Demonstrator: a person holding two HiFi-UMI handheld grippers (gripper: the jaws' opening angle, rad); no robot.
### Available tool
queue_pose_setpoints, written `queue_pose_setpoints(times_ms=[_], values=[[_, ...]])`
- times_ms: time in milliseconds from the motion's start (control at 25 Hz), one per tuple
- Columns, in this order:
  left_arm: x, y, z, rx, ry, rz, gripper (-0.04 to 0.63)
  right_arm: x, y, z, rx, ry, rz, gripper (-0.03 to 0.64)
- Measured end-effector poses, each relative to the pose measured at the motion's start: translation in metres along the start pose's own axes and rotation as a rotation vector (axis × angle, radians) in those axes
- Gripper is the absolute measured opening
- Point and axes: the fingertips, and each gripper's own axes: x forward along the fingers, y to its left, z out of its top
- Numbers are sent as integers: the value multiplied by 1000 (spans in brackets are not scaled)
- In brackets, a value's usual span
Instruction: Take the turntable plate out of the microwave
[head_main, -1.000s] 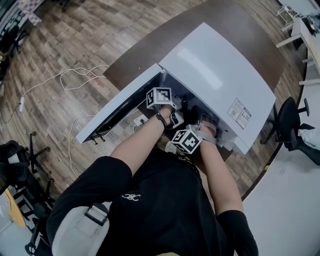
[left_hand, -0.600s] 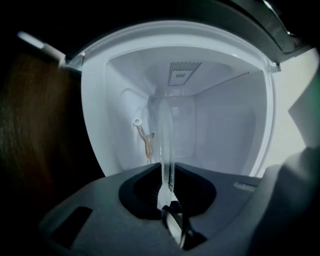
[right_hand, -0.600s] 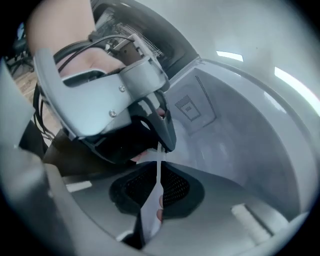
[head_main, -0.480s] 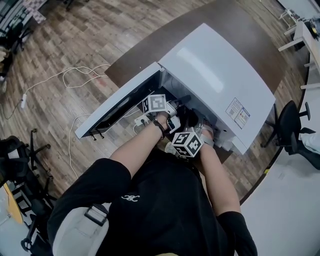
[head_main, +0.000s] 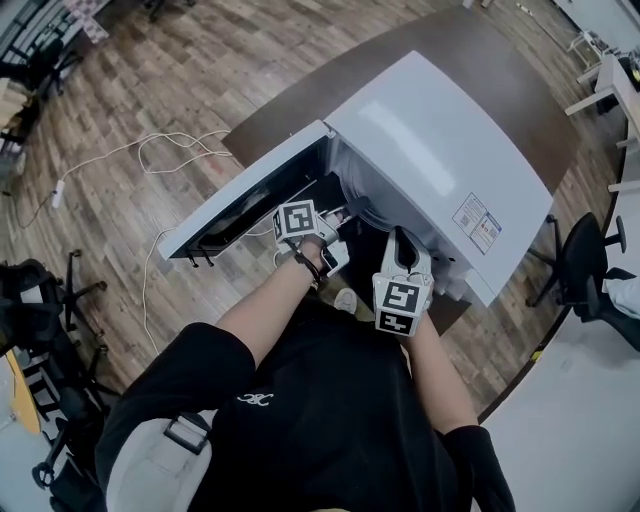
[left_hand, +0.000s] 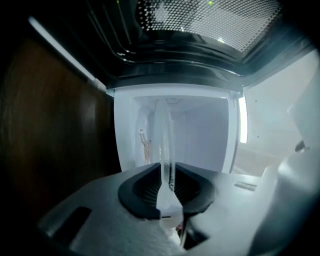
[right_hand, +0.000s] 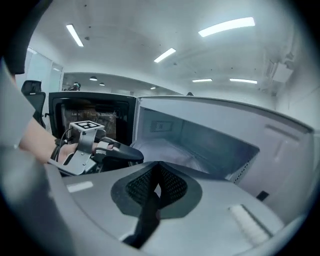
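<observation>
The white microwave (head_main: 440, 130) stands on a brown table with its door (head_main: 250, 205) swung open to the left. The glass turntable plate (left_hand: 164, 135) is tilted up on edge in the cavity mouth, and its curved rim (head_main: 360, 205) shows there in the head view. My left gripper (left_hand: 167, 175) pinches that rim between its pads while its jaws ease slightly open. The left gripper (head_main: 338, 215) is level at the opening. My right gripper (right_hand: 157, 182) is shut on nothing. The right gripper (head_main: 398, 240) hangs just outside the cavity, to the right of the plate.
The cavity (right_hand: 210, 145) lies open ahead of the right gripper, with the left gripper (right_hand: 100, 147) at its left side. A white cable (head_main: 150, 150) loops over the wooden floor. An office chair (head_main: 585, 260) stands beyond the table's right end.
The right gripper has let go, rolled over, lifted out of the cavity mouth and shut. The left gripper has shifted left toward the door, bringing the plate's rim into view.
</observation>
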Motion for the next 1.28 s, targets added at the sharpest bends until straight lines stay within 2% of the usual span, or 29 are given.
queue_pose_setpoints(times_ms=[400, 640, 880, 1280], values=[[-39, -19, -31, -1, -34, -35, 49, -35, 6, 17, 9, -53, 83, 8], [-57, -46, -47, 3, -73, -92, 49, -53, 0, 8, 32, -59, 128, 8], [-80, -59, -69, 2, -122, -113, 49, -68, -6, 4, 71, -94, 170, 8], [-125, -60, -94, -11, -249, -112, 52, -85, 0, -9, -16, -83, 247, 6]])
